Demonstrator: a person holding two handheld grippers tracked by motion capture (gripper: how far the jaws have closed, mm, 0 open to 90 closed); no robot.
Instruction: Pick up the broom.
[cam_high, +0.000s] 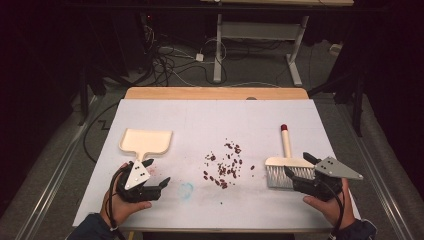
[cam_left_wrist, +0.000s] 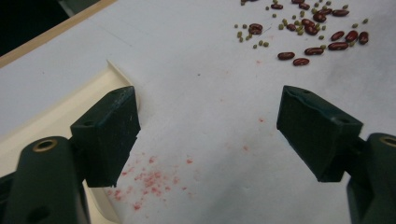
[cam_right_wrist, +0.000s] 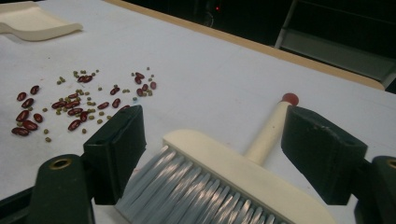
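We see dustpan (cam_high: 146, 141) at table (cam_high: 215, 210) left, beans (cam_high: 223, 162) scattered mid-table, brush (cam_high: 283, 167) right; grippers near front edge.

On the white surface (cam_high: 215, 125), a cream dustpan (cam_high: 146, 141) lies at the left, scattered red beans (cam_high: 224, 165) in the middle, and a hand brush (cam_high: 285, 162) at the right. The left claw (cam_high: 156, 173) gapes just below the dustpan's handle; the right claw (cam_high: 298, 166) spreads over the bristles.

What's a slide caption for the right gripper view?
Open right gripper over brush, beans scattered beyond.
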